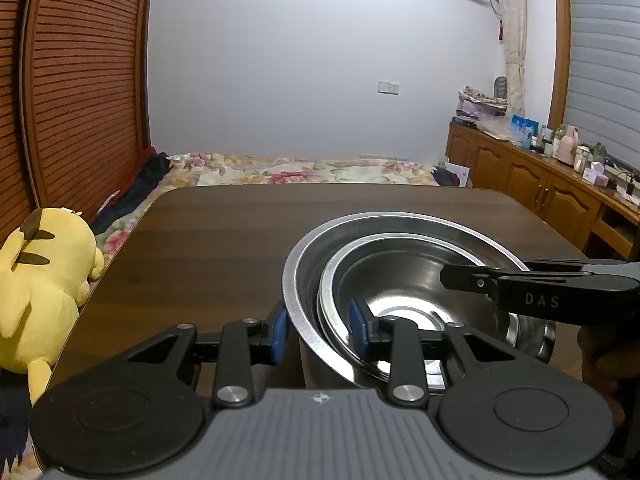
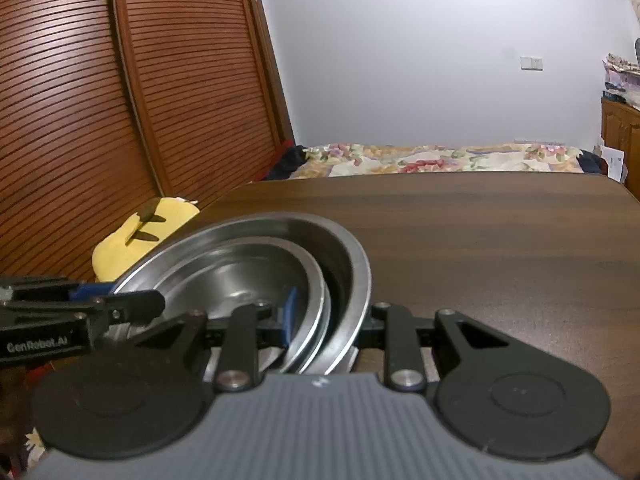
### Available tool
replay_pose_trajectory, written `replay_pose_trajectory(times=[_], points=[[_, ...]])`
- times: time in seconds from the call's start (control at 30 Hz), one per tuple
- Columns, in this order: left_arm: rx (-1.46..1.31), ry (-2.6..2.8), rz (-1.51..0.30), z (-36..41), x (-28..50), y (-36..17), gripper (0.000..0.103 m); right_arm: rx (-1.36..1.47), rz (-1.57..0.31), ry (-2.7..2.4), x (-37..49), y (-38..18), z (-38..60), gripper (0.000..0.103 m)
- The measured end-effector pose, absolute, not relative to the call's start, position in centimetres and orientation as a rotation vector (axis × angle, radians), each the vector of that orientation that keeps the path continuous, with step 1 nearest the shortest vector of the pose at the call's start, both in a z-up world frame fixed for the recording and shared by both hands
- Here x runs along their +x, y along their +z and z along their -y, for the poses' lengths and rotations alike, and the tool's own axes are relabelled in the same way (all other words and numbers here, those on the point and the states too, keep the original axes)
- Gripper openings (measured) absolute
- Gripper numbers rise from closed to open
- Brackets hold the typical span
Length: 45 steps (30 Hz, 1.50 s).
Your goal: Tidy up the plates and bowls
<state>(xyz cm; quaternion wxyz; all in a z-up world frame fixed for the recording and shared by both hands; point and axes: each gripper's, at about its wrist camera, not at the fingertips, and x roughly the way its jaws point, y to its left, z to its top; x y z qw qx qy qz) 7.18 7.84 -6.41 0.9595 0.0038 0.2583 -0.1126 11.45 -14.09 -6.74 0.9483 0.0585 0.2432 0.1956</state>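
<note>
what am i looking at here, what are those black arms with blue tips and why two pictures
These are two hand-held grippers, one in each of a person's hands; no robot arm. Each picture comes from a camera on one gripper, looking along its fingers. The left gripper straddles the near rims of two nested steel bowls, a smaller bowl inside a bigger bowl. The right gripper grips the same rims from the other side. The blue tips are finger pads. The bowls rest on a dark wooden table. Beside it lies a yellow plush toy.
</note>
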Motion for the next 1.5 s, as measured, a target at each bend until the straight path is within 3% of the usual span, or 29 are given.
replay_pose_trajectory(times=[0.47,0.57,0.63,0.67,0.8,0.87,0.93,1.07,1.13,1.27,1.4,1.5], points=[[0.017,-0.231,-0.528,-7.3,6.9,-6.5,0.035,0.076,-0.485,0.394,11.8,-6.5,14.1,0.030],[0.023,-0.226,-0.529,-7.3,6.9,-6.5,0.034,0.054,-0.499,0.408,11.8,-6.3,14.0,0.038],[0.028,-0.220,-0.529,-7.3,7.0,-6.5,0.033,0.031,-0.498,0.403,11.7,-6.2,13.7,0.066],[0.027,-0.219,-0.529,-7.3,7.1,-6.5,0.033,0.008,-0.486,0.390,11.6,-6.0,13.6,0.070],[0.023,-0.218,-0.532,-7.3,7.0,-6.4,0.033,-0.026,-0.453,0.377,11.6,-5.1,13.8,0.071],[0.026,-0.213,-0.525,-7.3,7.0,-6.4,0.038,-0.020,-0.448,0.378,11.6,-4.8,14.1,0.071],[0.032,-0.197,-0.514,-7.1,6.8,-6.2,0.059,-0.019,-0.443,0.377,11.5,-4.7,14.3,0.071],[0.027,-0.194,-0.498,-7.3,6.6,-5.7,0.066,-0.008,-0.443,0.386,10.9,-4.6,14.5,0.071],[0.030,-0.188,-0.484,-7.3,6.3,-5.1,0.078,-0.008,-0.442,0.384,10.5,-4.4,14.5,0.071],[0.052,-0.177,-0.443,-6.7,5.4,-3.9,0.088,0.002,-0.439,0.360,9.2,-3.4,14.9,0.073],[0.064,-0.164,-0.399,-5.9,4.1,-2.8,0.102,0.007,-0.422,0.341,7.3,-2.3,15.7,0.084],[0.060,-0.167,-0.386,-5.5,3.5,-2.2,0.103,0.004,-0.394,0.332,6.1,-1.4,16.3,0.096]])
